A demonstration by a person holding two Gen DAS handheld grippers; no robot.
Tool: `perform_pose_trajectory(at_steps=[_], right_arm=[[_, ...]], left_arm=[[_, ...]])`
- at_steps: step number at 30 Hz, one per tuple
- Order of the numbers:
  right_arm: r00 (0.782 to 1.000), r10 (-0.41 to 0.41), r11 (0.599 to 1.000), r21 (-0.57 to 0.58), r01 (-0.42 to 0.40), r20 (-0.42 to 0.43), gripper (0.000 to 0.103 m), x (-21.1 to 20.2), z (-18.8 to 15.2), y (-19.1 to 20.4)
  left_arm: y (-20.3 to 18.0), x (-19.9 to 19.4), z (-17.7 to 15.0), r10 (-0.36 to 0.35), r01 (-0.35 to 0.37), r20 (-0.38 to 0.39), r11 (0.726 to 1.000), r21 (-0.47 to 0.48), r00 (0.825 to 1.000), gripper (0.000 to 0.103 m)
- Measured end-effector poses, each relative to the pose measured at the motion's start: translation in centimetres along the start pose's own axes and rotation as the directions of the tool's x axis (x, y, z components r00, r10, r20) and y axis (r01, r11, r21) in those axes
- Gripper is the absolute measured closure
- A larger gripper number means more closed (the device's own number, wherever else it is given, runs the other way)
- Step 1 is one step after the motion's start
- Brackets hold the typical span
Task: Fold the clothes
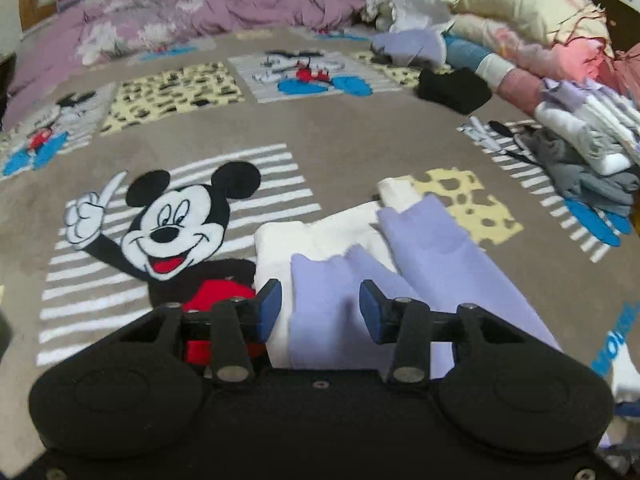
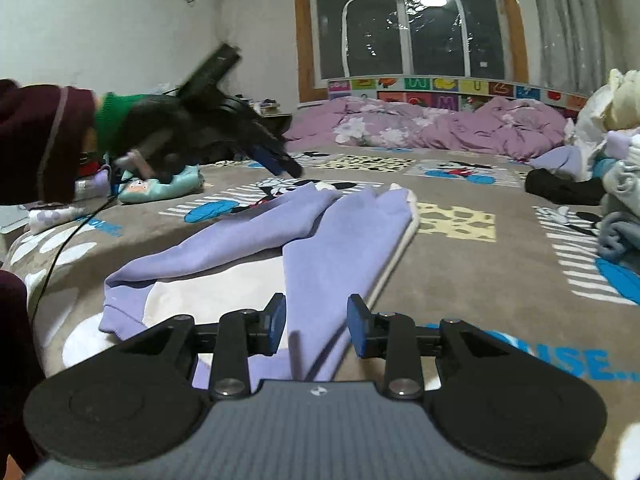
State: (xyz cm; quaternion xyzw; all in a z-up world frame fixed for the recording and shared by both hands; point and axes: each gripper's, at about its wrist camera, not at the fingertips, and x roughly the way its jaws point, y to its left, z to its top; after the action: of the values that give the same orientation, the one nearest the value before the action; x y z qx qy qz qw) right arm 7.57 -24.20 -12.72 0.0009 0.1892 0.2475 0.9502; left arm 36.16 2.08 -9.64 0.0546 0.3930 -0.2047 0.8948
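A lilac and white sweatshirt [image 2: 320, 248] lies flat on the Mickey Mouse bedspread [image 2: 480, 272], both lilac sleeves folded across its white body. In the left wrist view the garment [image 1: 420, 248] lies just ahead of my left gripper [image 1: 320, 308], which is open and empty above its near edge. My right gripper [image 2: 316, 320] is open and empty, hovering over the lower end of one sleeve. The left gripper also shows in the right wrist view [image 2: 280, 164], blurred, above the garment's far left side.
A pile of unfolded clothes [image 1: 580, 132] and pillows [image 1: 520, 12] lies along the right. A black folded item [image 1: 452, 90] sits by it. A purple floral duvet [image 1: 240, 12] is bunched at the back. A cable [image 2: 60, 248] hangs at the bed's left edge.
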Motion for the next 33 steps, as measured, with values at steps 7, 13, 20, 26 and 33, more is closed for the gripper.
perform_pose_trajectory(at_steps=[7,13,20,26,33], right_arm=[[1.0,0.023,0.998,0.058,-0.024,0.007,0.068,1.5,0.6,-0.8],[1.0,0.019,0.995,0.103,-0.018,-0.008,0.068,1.8,0.2,-1.3],[1.0,0.015,0.994,0.11,-0.013,-0.014,0.068,1.8,0.1,-1.5],[1.0,0.013,0.993,0.113,-0.011,-0.019,0.068,1.8,0.1,-1.6],[0.999,0.016,0.994,0.105,-0.013,-0.031,0.068,2.3,0.1,-1.6]], left_arm=[[0.4,1.5,0.8,-0.098,0.098,0.0,0.995,0.025,0.995,0.094],[0.5,1.2,0.9,-0.131,0.13,0.033,0.991,0.029,0.991,0.097],[1.7,2.0,0.4,-0.1,0.1,0.012,0.995,0.008,0.995,0.081],[1.8,2.3,-0.5,-0.108,0.108,0.034,0.994,0.008,0.994,0.1],[3.7,1.2,-0.4,-0.162,0.193,0.188,0.969,-0.157,0.969,0.101]])
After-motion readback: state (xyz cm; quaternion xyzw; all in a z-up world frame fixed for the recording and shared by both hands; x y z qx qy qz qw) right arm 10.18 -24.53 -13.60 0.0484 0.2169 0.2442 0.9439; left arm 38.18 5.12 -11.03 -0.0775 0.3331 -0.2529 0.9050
